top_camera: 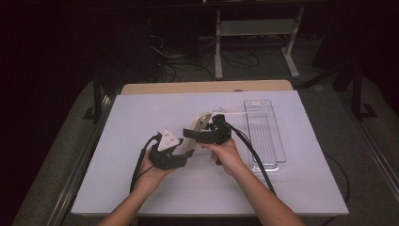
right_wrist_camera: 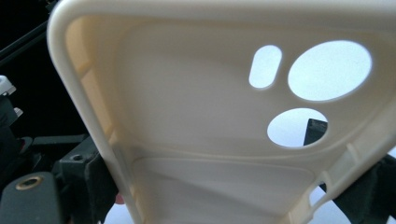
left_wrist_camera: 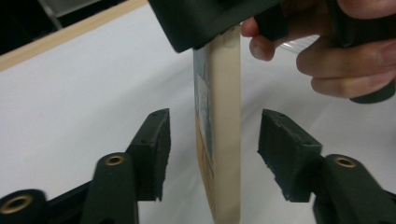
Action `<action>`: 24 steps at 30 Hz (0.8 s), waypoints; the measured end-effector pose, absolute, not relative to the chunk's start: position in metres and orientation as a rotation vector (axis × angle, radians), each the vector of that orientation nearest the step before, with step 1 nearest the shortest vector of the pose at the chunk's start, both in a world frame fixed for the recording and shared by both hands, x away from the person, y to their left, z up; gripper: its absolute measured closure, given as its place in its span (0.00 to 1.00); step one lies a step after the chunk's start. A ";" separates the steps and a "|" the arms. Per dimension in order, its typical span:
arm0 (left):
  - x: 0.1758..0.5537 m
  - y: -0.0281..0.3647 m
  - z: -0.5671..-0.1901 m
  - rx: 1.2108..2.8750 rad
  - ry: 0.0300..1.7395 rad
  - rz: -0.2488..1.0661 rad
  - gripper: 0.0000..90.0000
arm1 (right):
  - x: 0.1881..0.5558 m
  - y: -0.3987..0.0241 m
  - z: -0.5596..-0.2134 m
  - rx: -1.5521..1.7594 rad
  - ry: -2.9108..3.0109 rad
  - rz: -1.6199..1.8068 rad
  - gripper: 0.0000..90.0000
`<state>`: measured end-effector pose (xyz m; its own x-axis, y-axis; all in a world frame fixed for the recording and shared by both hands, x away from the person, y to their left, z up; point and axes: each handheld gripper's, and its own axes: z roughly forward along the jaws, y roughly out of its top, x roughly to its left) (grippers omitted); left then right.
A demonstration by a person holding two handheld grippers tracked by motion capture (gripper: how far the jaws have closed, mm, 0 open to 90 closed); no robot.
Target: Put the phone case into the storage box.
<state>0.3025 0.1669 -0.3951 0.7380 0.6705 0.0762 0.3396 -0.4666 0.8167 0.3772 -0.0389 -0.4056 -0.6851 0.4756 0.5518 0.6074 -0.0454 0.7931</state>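
A cream phone case with round camera cutouts is held above the white table. My right gripper is shut on it; in the right gripper view the case shows its inner side, with the black pads pressing its two long edges. My left gripper sits at the case's lower end. In the left gripper view the case stands edge-on between my left gripper's open jaws, with a gap on each side. The right gripper's black body and the hand are above it.
A clear, long plastic tray lies on the white table sheet to the right of the hands. A wooden edge runs along the table's back. Beyond it are a white frame and cables on the dark floor.
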 end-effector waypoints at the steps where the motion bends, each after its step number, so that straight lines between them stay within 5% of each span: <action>1: 0.304 0.169 -0.394 2.111 0.746 0.494 0.46 | 0.378 -0.039 -0.406 -1.191 -2.097 -1.848 0.10; 24: 0.299 0.218 -0.409 2.140 0.591 0.290 0.10 | 0.376 -0.039 -0.406 -1.194 -2.123 -1.826 0.10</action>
